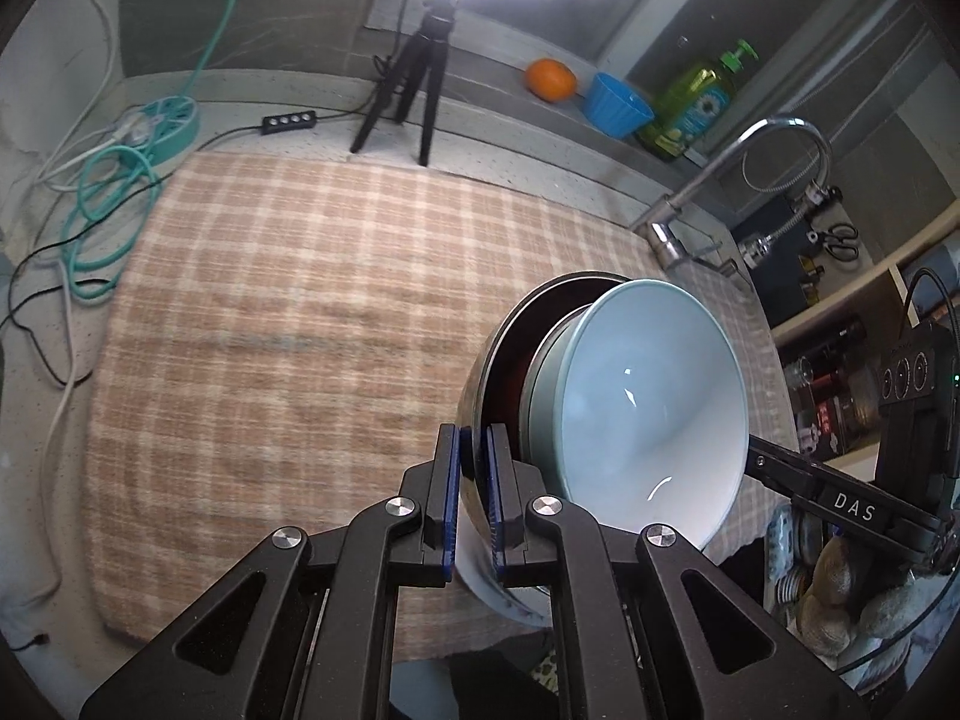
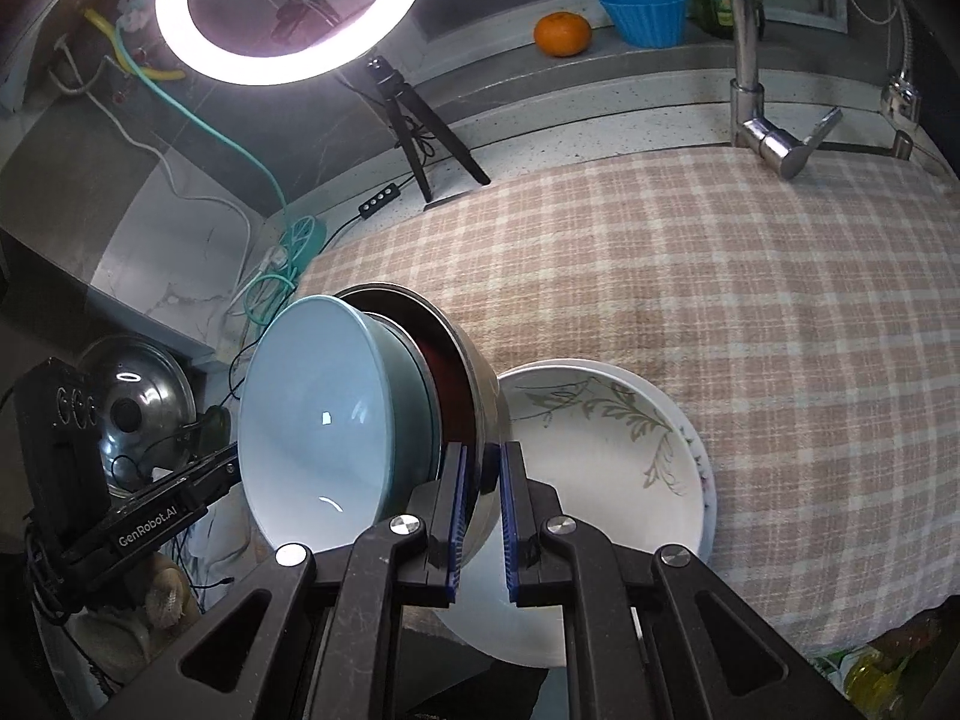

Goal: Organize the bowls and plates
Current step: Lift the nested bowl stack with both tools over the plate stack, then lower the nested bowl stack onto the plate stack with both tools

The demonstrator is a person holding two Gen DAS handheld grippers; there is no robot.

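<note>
A steel bowl [image 1: 480,378] with a pale blue bowl [image 1: 654,408] nested in it is held above the checked cloth. My left gripper [image 1: 475,450] is shut on the steel bowl's rim. My right gripper [image 2: 480,468] is shut on the opposite rim of the steel bowl [image 2: 474,372], with the blue bowl [image 2: 318,414] inside. Under and to the right of the bowls lie stacked white plates with a leaf pattern [image 2: 606,456] on the cloth's near edge. Each gripper shows in the other's view, at the right [image 1: 840,498] and at the left [image 2: 162,504].
The checked cloth [image 2: 720,312] covers the counter. A tripod [image 2: 420,120] with a ring light [image 2: 288,6] stands at the back. An orange [image 2: 562,33], a blue cup [image 2: 645,15] and a soap bottle [image 1: 696,102] sit on the ledge. A tap [image 2: 750,78] is at the right. Cables [image 1: 114,180] lie left.
</note>
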